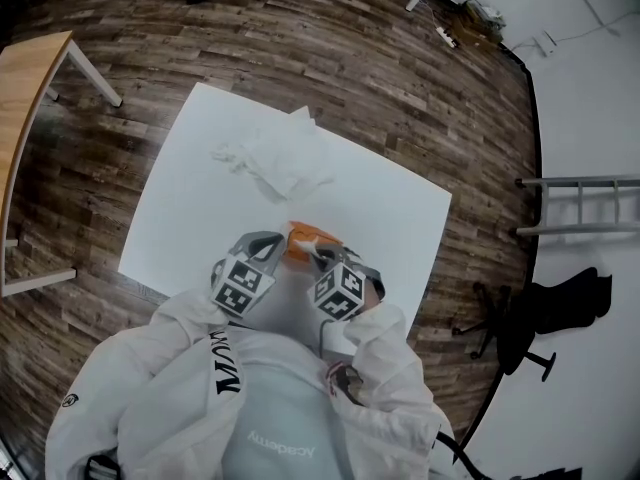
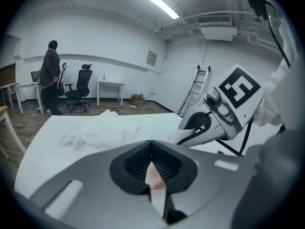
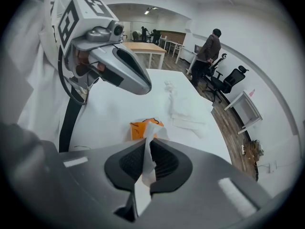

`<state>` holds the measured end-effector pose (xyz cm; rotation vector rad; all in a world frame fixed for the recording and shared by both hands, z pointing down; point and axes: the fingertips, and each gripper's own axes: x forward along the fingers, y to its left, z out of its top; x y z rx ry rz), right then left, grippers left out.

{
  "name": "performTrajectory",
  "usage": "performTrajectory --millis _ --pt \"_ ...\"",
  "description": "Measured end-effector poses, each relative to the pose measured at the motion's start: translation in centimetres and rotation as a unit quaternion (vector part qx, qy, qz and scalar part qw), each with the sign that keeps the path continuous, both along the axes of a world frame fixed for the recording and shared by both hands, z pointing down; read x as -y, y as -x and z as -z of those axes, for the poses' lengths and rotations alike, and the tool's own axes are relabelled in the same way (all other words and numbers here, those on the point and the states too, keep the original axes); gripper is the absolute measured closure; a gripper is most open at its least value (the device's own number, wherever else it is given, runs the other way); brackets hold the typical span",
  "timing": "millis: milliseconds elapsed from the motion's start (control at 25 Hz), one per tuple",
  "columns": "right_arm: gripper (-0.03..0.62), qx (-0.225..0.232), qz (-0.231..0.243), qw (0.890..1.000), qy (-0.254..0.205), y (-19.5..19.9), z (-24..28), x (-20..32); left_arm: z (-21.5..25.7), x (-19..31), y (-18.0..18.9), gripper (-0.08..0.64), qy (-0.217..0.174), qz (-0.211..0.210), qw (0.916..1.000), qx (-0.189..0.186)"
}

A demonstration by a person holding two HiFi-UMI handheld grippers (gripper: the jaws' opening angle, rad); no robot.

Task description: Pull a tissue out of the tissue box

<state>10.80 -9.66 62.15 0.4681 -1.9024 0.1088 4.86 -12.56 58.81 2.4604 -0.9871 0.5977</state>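
The orange tissue box (image 1: 303, 242) lies on the white table (image 1: 190, 218) just in front of me, between both grippers. My right gripper (image 3: 146, 152) is shut on a white tissue (image 3: 149, 142) that rises from the box (image 3: 141, 128) into its jaws. In the head view this gripper (image 1: 322, 255) hangs over the box's right end. My left gripper (image 2: 153, 165) is shut, with a thin pale pinkish strip (image 2: 156, 179) pinched between its jaws; it looks like tissue. It hovers at the box's left side (image 1: 277, 247), off the table (image 3: 142, 86).
A heap of loose pulled-out tissues (image 1: 270, 158) lies farther back on the table. A wooden table (image 1: 25, 98) stands at the left, a ladder (image 1: 580, 208) and an office chair (image 1: 530, 318) at the right. A person (image 2: 50, 78) stands across the room.
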Motion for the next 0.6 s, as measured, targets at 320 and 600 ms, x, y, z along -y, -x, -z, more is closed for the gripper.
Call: performTrajectory --millis 320,600 --pt "0.588 0.000 0.004 1.000 0.001 0.0 0.1 0.2 -1.7 -0.7 -1.4 0.558 0.014 -0.027 0.9994 0.017" --pt "0.588 0.002 0.007 1.000 0.002 0.3 0.1 0.0 -4.0 -1.5 -2.6 0.558 0.032 -0.039 0.9984 0.024"
